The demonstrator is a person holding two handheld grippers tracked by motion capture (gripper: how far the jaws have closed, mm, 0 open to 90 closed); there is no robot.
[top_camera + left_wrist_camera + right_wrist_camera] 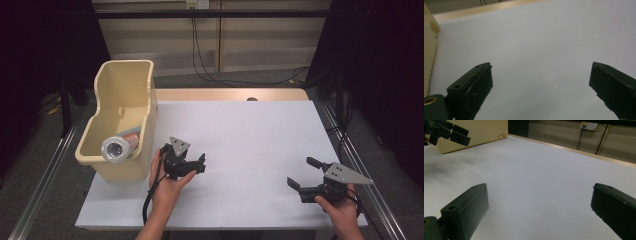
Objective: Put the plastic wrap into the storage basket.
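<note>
A cream plastic bin (125, 95) stands at the table's left edge. In it lies a can-like cylinder (119, 148) with a silvery end and an orange-and-white label, resting against the front wall. My left gripper (184, 156) sits just right of the bin, held in a hand, open and empty. In the left gripper view it (541, 75) spreads wide over bare white sheet, with the bin's wall (429, 50) at the left. My right gripper (301, 171) is open near the front right corner. In the right gripper view it (539, 200) frames the empty table, the bin (486, 131) and the left gripper (450, 132) farther off.
A white sheet (250, 130) covers the table, with a wooden strip (230, 94) showing along the far edge. Metal rails run along both sides. Cables (210, 75) hang down the back wall to the floor.
</note>
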